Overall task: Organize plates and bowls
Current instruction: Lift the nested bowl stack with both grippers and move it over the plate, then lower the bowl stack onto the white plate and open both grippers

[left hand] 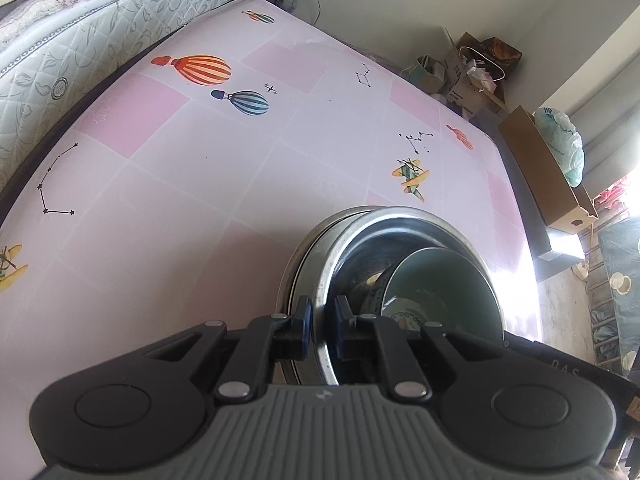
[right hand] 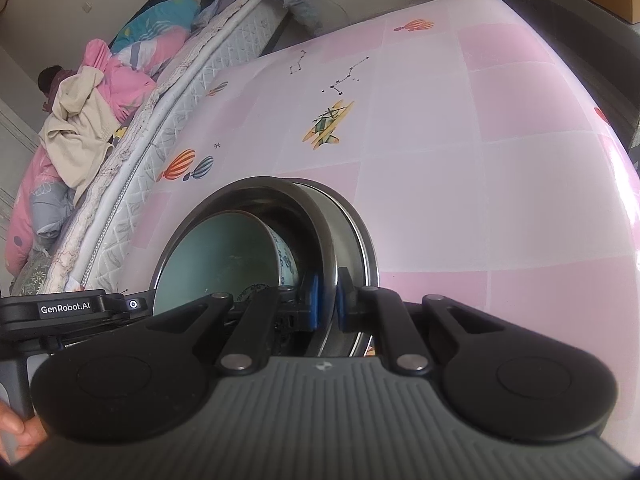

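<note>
A steel bowl [left hand: 352, 248] holds a pale green bowl [left hand: 440, 280] with a blue-patterned outside, and sits in a wider steel plate [left hand: 298, 264]. My left gripper [left hand: 322, 326] is shut on the steel bowl's rim, one blue pad inside and one outside. In the right wrist view the same steel bowl [right hand: 316, 216] with the green bowl [right hand: 224, 252] inside shows, and my right gripper [right hand: 328, 304] is shut on its rim on the opposite side. The stack is over the pink table [left hand: 200, 200]; I cannot tell if it rests on it.
The table [right hand: 480, 160] has a pink checked cloth with balloon and plane prints. A mattress [left hand: 80, 40] with bedding runs along its far side. Cardboard boxes [left hand: 548, 168] and bags stand on the floor beyond the right edge. The left gripper's body [right hand: 68, 308] shows at lower left.
</note>
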Action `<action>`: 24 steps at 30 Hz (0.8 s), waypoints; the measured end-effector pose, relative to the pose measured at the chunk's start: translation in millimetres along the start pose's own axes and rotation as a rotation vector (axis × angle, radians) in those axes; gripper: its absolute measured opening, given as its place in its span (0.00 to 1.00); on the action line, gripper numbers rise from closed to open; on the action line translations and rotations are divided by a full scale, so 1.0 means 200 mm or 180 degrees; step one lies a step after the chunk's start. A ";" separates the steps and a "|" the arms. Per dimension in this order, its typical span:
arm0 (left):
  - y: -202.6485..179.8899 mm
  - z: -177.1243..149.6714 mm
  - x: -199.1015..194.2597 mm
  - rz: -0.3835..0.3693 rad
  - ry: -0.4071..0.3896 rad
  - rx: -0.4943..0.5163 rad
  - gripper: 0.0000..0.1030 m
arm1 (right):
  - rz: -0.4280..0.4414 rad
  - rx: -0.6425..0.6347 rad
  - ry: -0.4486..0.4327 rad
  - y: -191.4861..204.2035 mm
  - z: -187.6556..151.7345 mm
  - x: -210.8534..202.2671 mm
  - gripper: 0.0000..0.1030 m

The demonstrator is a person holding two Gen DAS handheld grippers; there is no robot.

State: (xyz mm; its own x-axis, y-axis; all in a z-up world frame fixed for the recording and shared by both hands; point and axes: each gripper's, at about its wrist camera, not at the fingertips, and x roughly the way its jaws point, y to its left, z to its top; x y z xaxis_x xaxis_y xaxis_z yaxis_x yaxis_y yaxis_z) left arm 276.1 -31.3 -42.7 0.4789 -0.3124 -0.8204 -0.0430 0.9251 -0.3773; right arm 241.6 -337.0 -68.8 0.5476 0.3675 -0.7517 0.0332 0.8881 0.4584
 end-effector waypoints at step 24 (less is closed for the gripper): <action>-0.06 -0.42 -0.77 0.0701 -0.1398 0.1019 1.00 | 0.0299 -0.0639 -0.0961 0.21 -0.41 -0.80 0.99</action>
State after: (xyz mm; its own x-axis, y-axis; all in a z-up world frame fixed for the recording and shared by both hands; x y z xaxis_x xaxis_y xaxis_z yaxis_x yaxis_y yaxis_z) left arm 129.2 -12.4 52.3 0.8101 -0.0497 -0.5841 0.0515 0.9986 -0.0136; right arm 86.3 -335.3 31.1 0.7634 0.3785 -0.5234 -0.1771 0.9019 0.3939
